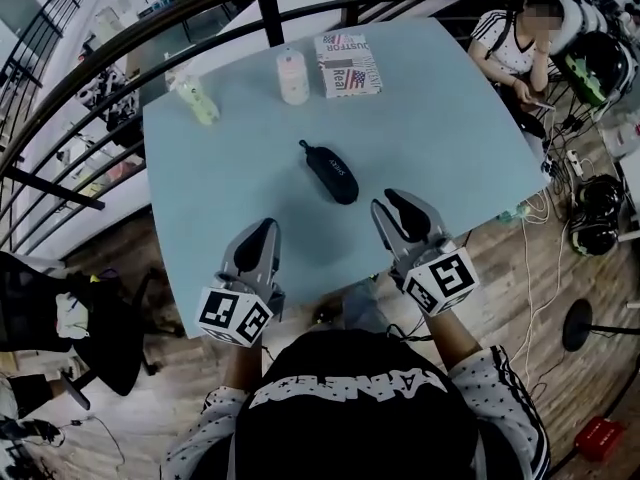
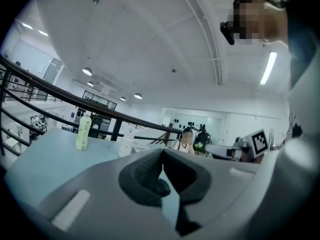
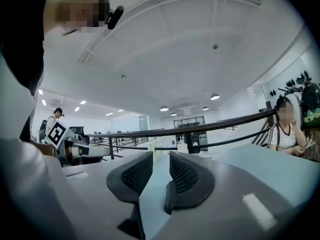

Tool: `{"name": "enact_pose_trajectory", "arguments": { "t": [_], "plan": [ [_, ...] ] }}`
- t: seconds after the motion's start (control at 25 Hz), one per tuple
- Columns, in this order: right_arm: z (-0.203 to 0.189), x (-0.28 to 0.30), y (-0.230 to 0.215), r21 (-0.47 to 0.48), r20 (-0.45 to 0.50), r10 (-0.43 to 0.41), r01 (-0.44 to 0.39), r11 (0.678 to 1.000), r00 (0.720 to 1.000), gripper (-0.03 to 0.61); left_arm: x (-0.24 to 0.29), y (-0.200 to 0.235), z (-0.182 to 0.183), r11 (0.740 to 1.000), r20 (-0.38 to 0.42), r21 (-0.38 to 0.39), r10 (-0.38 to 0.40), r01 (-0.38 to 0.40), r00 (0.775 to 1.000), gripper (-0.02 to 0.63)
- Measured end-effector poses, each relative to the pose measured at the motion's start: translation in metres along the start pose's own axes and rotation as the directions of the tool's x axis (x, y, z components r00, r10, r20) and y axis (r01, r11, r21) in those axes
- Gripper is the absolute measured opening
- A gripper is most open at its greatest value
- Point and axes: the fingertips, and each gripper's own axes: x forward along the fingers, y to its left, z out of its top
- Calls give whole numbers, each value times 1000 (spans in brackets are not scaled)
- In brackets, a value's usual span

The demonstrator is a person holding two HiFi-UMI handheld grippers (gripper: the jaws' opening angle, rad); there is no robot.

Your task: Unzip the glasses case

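Note:
The black glasses case lies zipped on the light blue table, near its middle, with the zip pull at its far left end. My left gripper hovers over the table's near edge, left of and nearer than the case; its tips meet and hold nothing. On the other side, my right gripper is close to the case's near right end without touching it. A narrow gap shows between its ribbed pads, with nothing in it. I cannot make out the case in either gripper view.
At the table's far side stand a pale green bottle, a white roll and a printed box. A dark railing runs behind. A person sits at the far right corner. Cables lie on the floor at right.

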Motion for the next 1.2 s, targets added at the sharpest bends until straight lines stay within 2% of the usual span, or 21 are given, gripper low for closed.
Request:
{"name": "enact_pose_trajectory", "arguments": {
  "t": [0.24, 0.48, 0.56, 0.72, 0.8, 1.0, 1.2],
  "plan": [
    [-40, 26, -42, 35, -91, 26, -23, 999, 995, 129, 49, -5, -11, 1000, -26, -27, 14, -14, 1000, 0],
    [-89, 67, -62, 82, -205, 88, -72, 994, 975, 189, 89, 6, -23, 994, -37, -91, 59, -62, 998, 0],
    [-107, 82, -67, 86, -251, 107, -87, 992, 962, 246, 97, 13, -27, 990, -45, -104, 87, -92, 995, 0],
    [-144, 108, -65, 83, -338, 153, -132, 988, 929, 258, 101, 26, -35, 980, -51, -125, 151, -156, 987, 0],
    [-163, 119, -62, 74, -391, 168, -151, 986, 905, 301, 99, 33, -36, 973, -51, -135, 183, -188, 982, 0],
    [-189, 147, -63, 9, -468, 126, -138, 990, 875, 361, 93, 53, -39, 956, -41, -158, 245, -249, 969, 0],
    [-209, 169, -52, -44, -540, 77, -120, 992, 838, 396, 83, 84, -31, 948, -45, -178, 260, -264, 965, 0]
  ]
}}
